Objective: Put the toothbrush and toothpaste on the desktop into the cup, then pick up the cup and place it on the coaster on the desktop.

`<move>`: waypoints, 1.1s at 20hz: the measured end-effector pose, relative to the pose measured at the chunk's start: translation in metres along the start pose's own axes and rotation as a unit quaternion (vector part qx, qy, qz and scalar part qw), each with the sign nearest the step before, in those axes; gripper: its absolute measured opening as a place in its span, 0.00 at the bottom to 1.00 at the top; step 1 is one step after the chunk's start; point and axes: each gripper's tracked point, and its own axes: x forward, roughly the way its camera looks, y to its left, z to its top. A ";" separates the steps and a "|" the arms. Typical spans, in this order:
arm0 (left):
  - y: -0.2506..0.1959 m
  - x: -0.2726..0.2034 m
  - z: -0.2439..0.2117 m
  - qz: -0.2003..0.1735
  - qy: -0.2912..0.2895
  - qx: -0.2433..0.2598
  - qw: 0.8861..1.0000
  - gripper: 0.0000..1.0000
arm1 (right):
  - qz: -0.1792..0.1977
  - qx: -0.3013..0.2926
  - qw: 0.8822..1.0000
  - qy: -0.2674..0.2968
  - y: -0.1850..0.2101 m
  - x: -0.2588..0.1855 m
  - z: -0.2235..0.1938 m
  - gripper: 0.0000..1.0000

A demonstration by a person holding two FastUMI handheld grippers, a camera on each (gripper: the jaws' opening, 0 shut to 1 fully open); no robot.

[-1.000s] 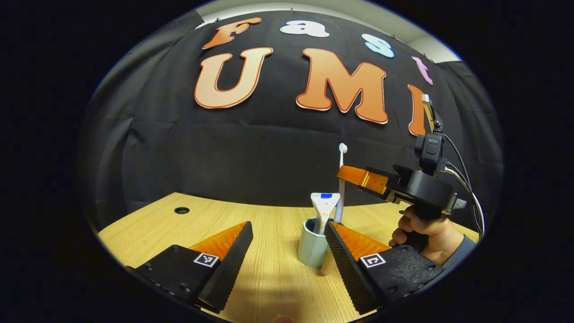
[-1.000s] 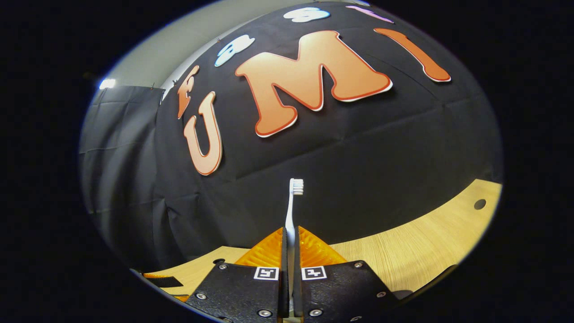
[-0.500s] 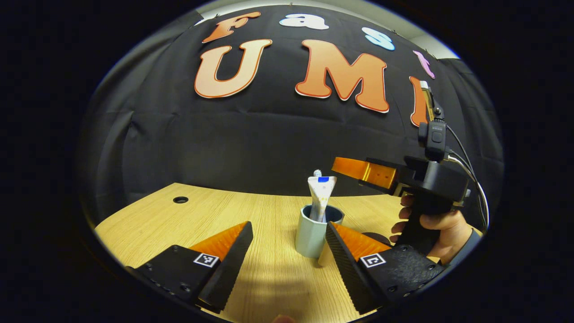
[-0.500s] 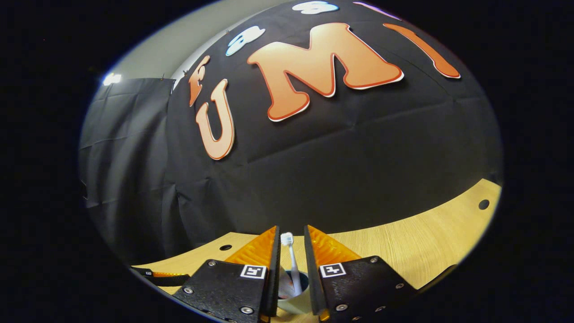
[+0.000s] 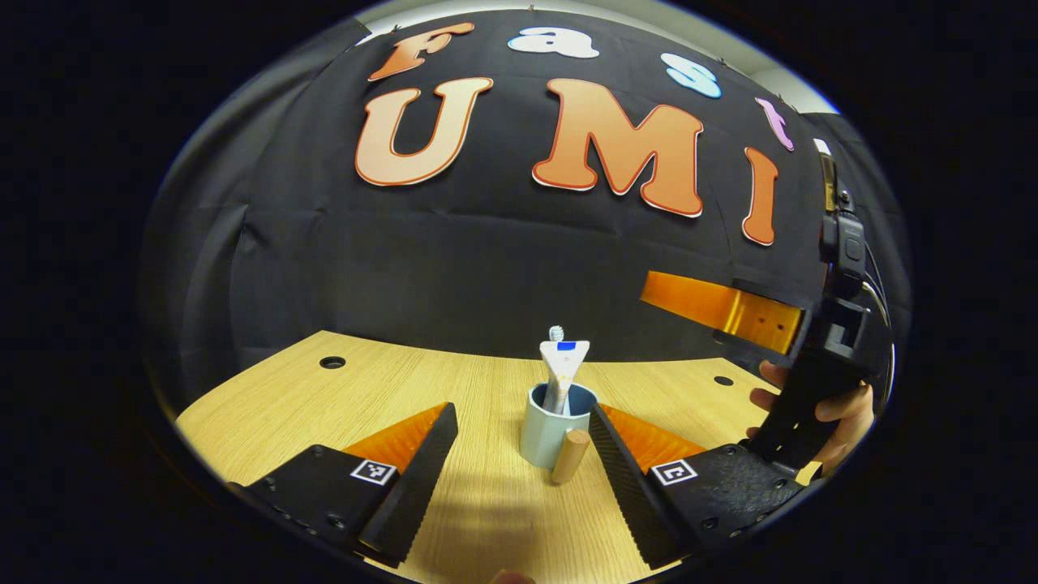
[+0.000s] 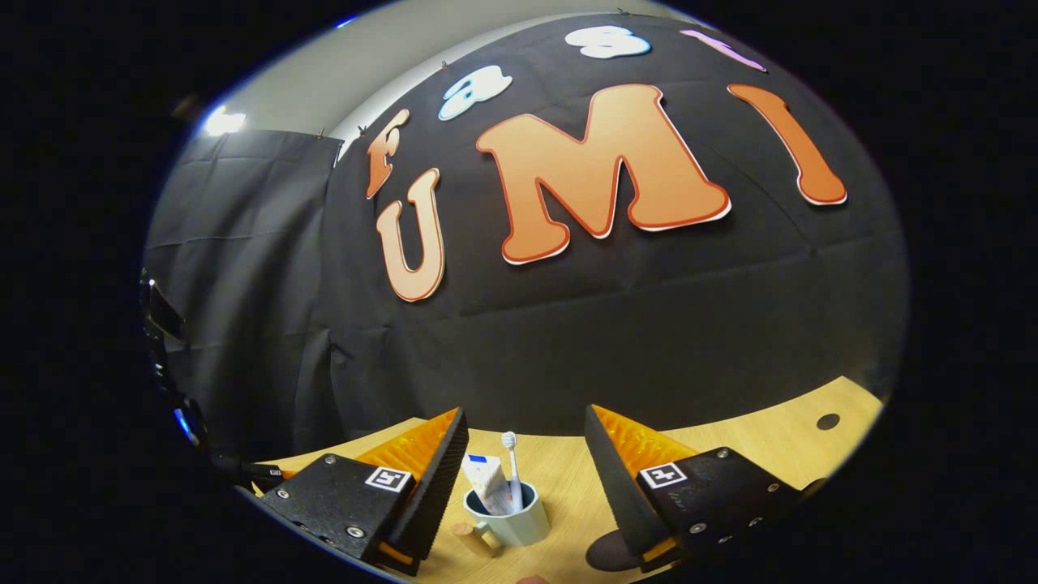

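Note:
A pale blue cup with a wooden handle stands upright on the wooden desk. A white toothpaste tube and a toothbrush stand inside it. My left gripper is open, its fingertips on either side of the cup and a little short of it. My right gripper, held by a hand, hovers open to the right, above cup height. In the right gripper view, that gripper is open above the cup, toothpaste and toothbrush. A dark round coaster lies just right of the cup.
The desk has small round cable holes. The black cloth wall stands close behind the desk's far edge. Bare wood stretches left of the cup.
The right gripper opened and let go of the toothbrush, which dropped into the cup beside the toothpaste. That gripper then drew back and to the right. The left gripper stayed open.

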 end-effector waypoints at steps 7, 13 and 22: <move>-0.024 0.004 -0.010 -0.030 0.072 0.014 0.997 0.98 | -0.007 -0.012 1.000 0.011 -0.031 -0.068 0.019 0.97; -0.031 0.019 -0.021 -0.032 0.132 0.032 0.990 0.98 | -0.025 -0.069 0.997 0.015 -0.064 -0.140 0.032 0.97; -0.057 0.065 -0.050 -0.069 0.284 -0.009 0.956 0.98 | -0.033 -0.093 0.995 0.013 -0.068 -0.205 0.022 0.97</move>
